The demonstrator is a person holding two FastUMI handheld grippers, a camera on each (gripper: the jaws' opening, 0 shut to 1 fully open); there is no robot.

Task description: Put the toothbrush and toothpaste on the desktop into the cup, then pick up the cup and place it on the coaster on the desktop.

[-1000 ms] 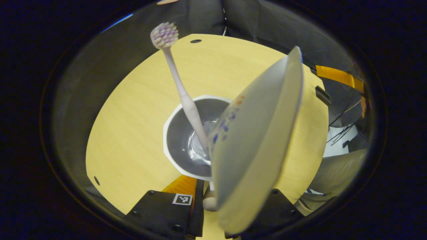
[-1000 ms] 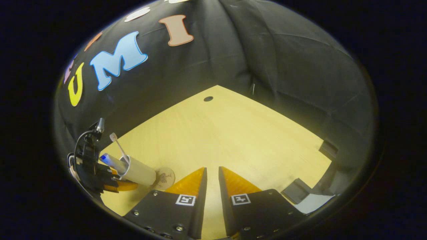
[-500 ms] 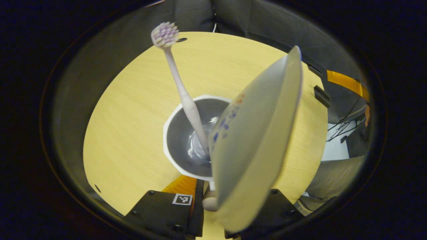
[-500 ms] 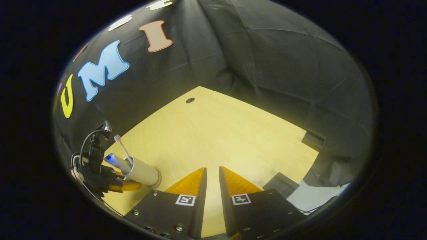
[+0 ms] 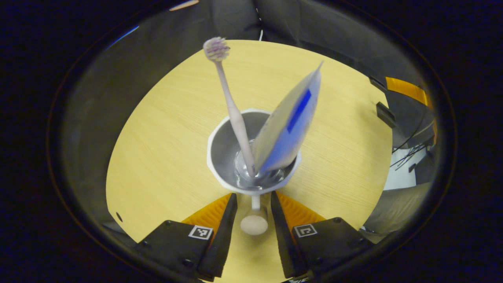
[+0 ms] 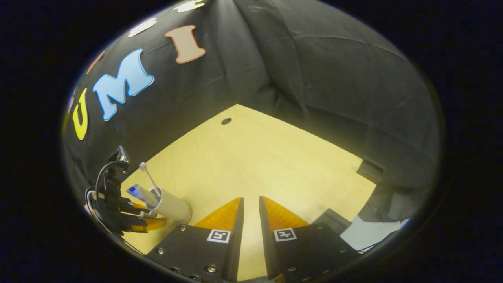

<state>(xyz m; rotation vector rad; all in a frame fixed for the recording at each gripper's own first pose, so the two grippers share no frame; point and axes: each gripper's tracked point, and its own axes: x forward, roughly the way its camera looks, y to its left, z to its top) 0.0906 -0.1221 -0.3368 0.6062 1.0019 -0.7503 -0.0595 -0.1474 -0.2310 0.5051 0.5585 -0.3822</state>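
Desktop (image 5: 165, 133): pale wood, spanning the middle of both views.
Cup (image 5: 224, 149): centre of the left gripper view, holding toothpaste (image 5: 289, 122) and toothbrush (image 5: 232, 106).
Left gripper (image 5: 254, 202): released, fingers flanking the cup's handle (image 5: 254, 224) without touching.
Right gripper (image 6: 250, 212): nearly closed on nothing, lower centre.
Coaster (image 6: 188, 217): under the cup, lower left of the right gripper view.
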